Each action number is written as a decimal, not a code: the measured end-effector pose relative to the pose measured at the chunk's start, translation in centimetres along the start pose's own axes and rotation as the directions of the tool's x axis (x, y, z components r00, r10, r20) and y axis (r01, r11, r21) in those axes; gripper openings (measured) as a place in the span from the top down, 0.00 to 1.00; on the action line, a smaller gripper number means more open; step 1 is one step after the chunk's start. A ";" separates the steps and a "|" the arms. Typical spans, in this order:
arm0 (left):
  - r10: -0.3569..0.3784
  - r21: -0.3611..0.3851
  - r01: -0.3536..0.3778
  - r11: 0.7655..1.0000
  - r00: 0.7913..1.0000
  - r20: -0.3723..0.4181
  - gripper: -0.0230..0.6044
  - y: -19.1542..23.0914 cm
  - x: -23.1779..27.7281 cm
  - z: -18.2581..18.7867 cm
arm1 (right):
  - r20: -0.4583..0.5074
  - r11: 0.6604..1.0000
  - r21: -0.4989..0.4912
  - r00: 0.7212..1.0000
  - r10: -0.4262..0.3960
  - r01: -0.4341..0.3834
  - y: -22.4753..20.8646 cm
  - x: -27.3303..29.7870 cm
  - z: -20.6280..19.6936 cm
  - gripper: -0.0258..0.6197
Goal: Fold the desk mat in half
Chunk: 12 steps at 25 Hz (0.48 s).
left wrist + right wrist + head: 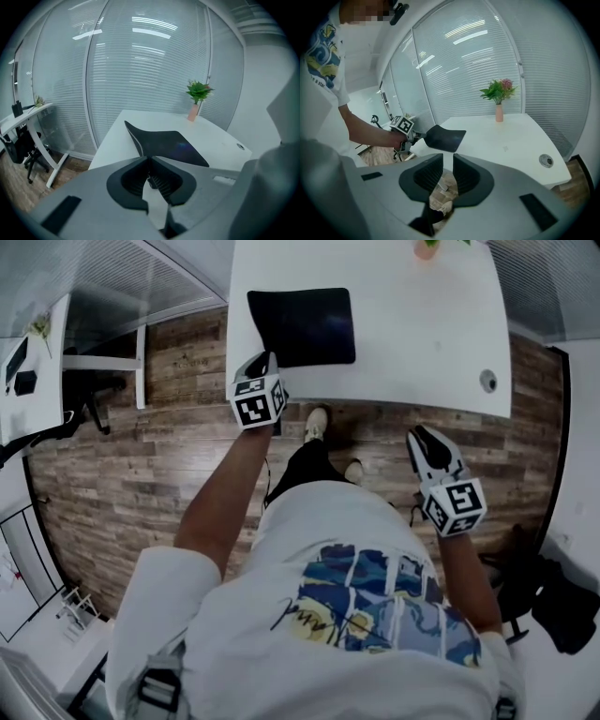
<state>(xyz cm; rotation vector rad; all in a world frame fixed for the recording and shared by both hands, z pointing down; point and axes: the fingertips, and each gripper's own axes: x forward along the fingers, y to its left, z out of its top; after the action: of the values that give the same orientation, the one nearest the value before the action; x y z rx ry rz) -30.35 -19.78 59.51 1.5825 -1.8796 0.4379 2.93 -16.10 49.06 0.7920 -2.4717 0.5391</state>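
Observation:
The black desk mat (302, 326) lies on the near-left part of the white table (422, 334). My left gripper (266, 359) is at the table's front edge, shut on the mat's near-left corner. In the left gripper view the mat (166, 146) runs into the closed left gripper (150, 161), and its left edge curls up off the table (215, 140). The right gripper view shows the mat (445, 137) raised at that corner by the left gripper (415, 135). My right gripper (419, 434) hangs over the floor short of the table. Nothing is between the parted jaws of the right gripper (443, 176).
A potted plant (499, 96) in a pink vase stands at the table's far edge. A cable grommet (487, 381) sits in the near-right corner. Glass walls with blinds stand behind the table. A second desk (28, 371) and a chair (28, 154) are to the left, on the wooden floor.

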 end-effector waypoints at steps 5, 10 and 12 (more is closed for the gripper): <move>-0.028 0.033 0.028 0.999 1.000 0.012 0.92 -2.7 -0.1 0.8 | 0.009 1.000 0.016 1.000 -0.019 0.019 -0.5 -1.5 -0.8 0.86; -0.059 0.068 0.058 0.996 0.998 0.012 0.92 -5.2 0.2 1.1 | 0.018 0.998 0.028 0.998 -0.054 0.053 -1.2 -3.3 -1.4 0.86; -0.072 0.083 0.071 0.994 0.997 0.010 0.92 -6.1 0.4 1.1 | 0.021 0.997 0.035 0.997 -0.069 0.068 -1.4 -4.0 -1.6 0.86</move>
<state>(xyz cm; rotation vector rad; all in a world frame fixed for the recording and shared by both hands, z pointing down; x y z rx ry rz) -24.77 -22.17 58.06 1.7047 -1.8289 0.4812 7.18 -14.63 48.47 0.8972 -2.4515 0.5527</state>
